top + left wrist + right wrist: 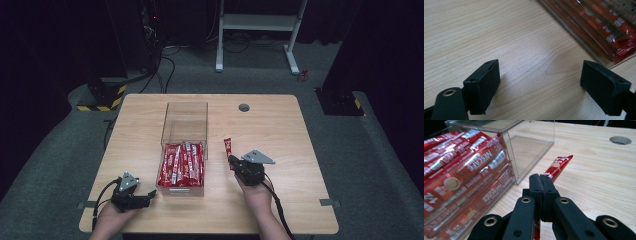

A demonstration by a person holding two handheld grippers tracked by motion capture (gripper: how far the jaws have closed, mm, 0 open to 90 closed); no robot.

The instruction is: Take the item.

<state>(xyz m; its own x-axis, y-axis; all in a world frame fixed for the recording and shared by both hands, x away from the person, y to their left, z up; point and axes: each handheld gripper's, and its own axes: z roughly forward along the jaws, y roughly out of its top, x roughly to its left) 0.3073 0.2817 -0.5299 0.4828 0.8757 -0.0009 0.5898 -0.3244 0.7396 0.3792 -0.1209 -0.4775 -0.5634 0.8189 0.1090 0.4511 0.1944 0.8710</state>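
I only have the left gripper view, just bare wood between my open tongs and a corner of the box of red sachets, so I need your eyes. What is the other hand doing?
Observer: The right tongs are shut on one red sachet stick, pinched near its lower end.
Operator: Is that stick over the box?
Observer: No. In the high view it sits to the right of the clear box, above bare table, tilted with its free end away from the person.
Operator: Is the box full?
Observer: Only the near half holds sachets; the far half looks empty.
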